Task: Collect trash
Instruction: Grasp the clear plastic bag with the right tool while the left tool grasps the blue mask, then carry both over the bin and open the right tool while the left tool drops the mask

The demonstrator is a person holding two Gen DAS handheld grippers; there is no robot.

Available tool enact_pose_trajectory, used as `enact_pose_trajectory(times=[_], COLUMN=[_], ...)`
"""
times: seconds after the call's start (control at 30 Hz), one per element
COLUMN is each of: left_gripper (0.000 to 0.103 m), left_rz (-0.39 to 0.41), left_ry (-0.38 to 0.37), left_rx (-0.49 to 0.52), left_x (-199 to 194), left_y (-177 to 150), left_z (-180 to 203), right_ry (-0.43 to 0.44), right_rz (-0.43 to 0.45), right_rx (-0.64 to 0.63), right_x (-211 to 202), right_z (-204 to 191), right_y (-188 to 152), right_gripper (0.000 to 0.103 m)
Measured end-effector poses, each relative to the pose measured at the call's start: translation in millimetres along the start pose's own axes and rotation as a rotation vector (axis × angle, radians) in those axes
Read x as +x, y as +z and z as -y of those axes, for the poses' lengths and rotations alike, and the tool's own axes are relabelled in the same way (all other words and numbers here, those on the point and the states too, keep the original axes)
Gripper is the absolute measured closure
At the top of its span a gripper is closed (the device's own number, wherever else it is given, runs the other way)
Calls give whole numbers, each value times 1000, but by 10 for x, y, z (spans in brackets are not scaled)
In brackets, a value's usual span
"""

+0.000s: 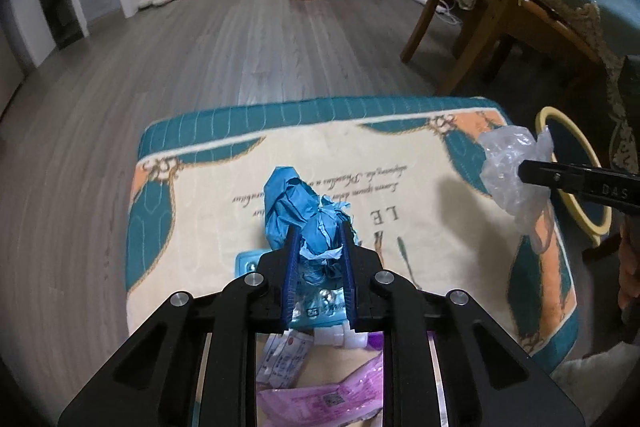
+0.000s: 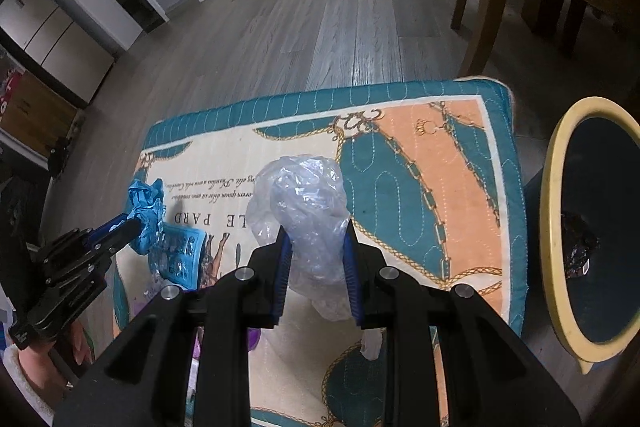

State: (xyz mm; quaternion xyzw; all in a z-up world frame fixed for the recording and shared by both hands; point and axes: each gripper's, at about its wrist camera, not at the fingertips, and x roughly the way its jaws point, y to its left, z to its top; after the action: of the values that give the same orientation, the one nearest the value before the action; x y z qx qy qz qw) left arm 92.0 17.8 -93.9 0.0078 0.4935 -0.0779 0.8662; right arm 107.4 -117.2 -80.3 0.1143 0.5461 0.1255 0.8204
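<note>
I have the left gripper (image 1: 320, 247) pinched on a crumpled blue paper wad (image 1: 298, 211), held just above the quilted mat (image 2: 440, 163) so it clears the litter under it — a blue blister pack (image 2: 182, 253) and a pink wrapper (image 1: 332, 395). My right gripper (image 2: 316, 247) is clamped on a clear plastic bag (image 2: 304, 199), raised near the mat's right edge, beside the yellow-rimmed bin (image 2: 554, 227). I judge that bin the drop point, as one dark wrapper (image 2: 580, 251) already lies inside. Both loads look secure; the bag's loose tail could snag.
</note>
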Motion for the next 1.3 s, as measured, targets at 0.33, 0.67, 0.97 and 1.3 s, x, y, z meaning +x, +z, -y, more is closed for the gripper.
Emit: enact_pose_trajectory(times=[0.33, 0.67, 0.97, 1.3], left_gripper=[82, 82, 82, 82], left_rz=[51, 111, 135, 135], left_ry=[-10, -63, -125, -211], left_rx=[48, 102, 164, 268], left_x=[-140, -292, -288, -165], left_y=[97, 264, 385, 472], left_z=[186, 495, 1007, 1894], right_ry=[10, 29, -16, -79], right_rz=[41, 122, 205, 262], right_rx=[12, 48, 150, 277], right_x=[-125, -570, -1128, -1526], right_z=[49, 368, 1002, 1883], right_y=[67, 87, -64, -286], right_gripper=[79, 79, 79, 79])
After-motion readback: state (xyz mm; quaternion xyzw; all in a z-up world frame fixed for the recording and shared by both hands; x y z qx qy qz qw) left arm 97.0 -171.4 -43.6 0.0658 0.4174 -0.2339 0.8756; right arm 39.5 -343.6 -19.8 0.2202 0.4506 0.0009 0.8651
